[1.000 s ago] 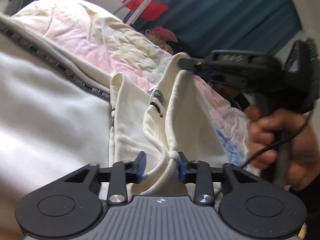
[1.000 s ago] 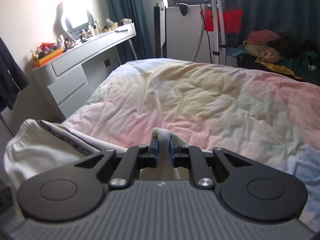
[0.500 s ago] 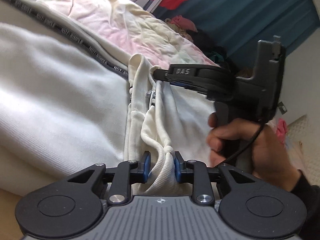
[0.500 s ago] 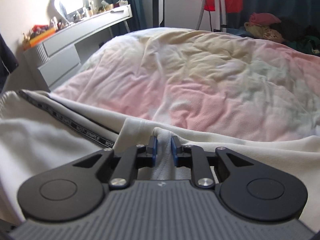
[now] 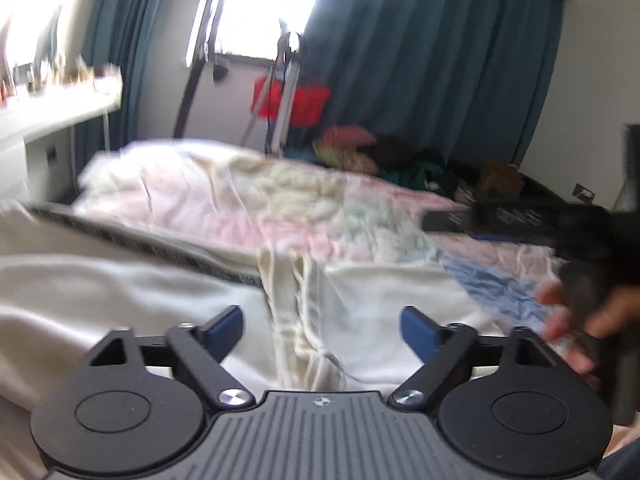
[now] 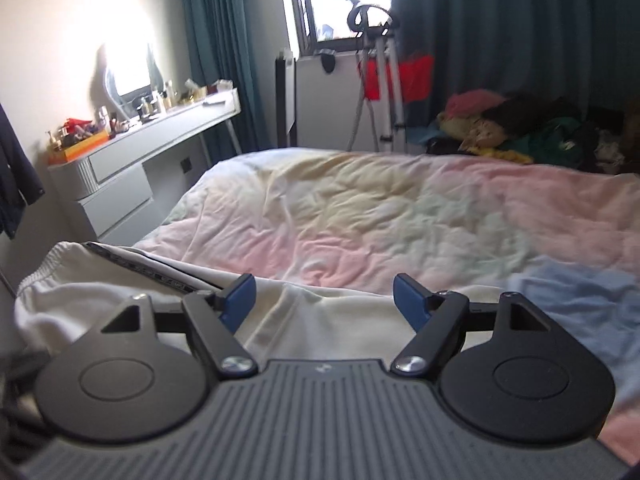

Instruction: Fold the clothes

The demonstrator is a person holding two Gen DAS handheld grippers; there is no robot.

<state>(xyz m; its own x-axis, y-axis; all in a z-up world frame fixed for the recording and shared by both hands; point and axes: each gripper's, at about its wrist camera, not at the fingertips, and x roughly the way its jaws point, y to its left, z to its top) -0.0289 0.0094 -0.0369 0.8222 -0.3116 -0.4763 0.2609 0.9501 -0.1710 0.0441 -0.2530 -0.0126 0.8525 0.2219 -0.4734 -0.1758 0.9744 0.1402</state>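
A cream garment [image 5: 120,292] with a black lettered stripe lies on the near edge of the bed [image 5: 320,208]; its ribbed waistband and drawstring bunch in the middle. My left gripper [image 5: 322,326] hangs open just above that bunched band, nothing between its blue pads. The view is motion-blurred. At the right of the left wrist view, a hand holds the other gripper's black body [image 5: 560,224]. In the right wrist view the same garment [image 6: 320,320] spreads under my right gripper [image 6: 324,300], which is open and empty.
A pastel duvet [image 6: 400,208] covers the bed. A white dressing table [image 6: 160,136] with clutter stands at the left. A pile of clothes [image 6: 520,128] and a metal stand with red fabric [image 6: 384,80] sit beyond the bed by teal curtains.
Both grippers were shut on the cream garment's waistband; both have opened and let it drop onto the bed. Both have lifted and pulled back.
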